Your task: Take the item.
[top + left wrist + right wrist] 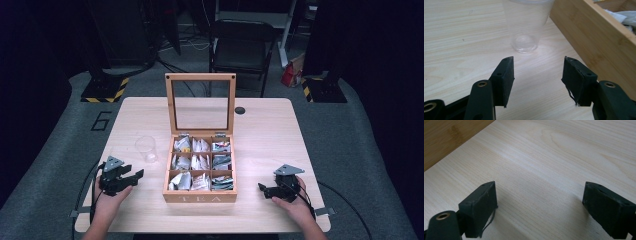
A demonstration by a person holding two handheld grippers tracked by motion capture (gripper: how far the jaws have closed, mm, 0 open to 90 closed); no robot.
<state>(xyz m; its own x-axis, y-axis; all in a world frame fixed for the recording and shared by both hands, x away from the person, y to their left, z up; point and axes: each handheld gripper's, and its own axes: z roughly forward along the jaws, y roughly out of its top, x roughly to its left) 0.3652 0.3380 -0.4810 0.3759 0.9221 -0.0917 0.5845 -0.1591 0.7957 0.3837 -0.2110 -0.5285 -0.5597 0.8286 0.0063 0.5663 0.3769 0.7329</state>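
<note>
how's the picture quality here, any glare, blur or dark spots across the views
High view: the table is evenly lit while the room behind falls dark; the clear cup looks faint. Left gripper view: soft glare on the wood around the cup's base, and the tea box is slightly soft. Right gripper view: a broad pale sheen on the wood and soft jaw shadows.

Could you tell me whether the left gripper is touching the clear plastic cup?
Apart: the left gripper view shows bare table between the left gripper and the clear plastic cup.
</note>
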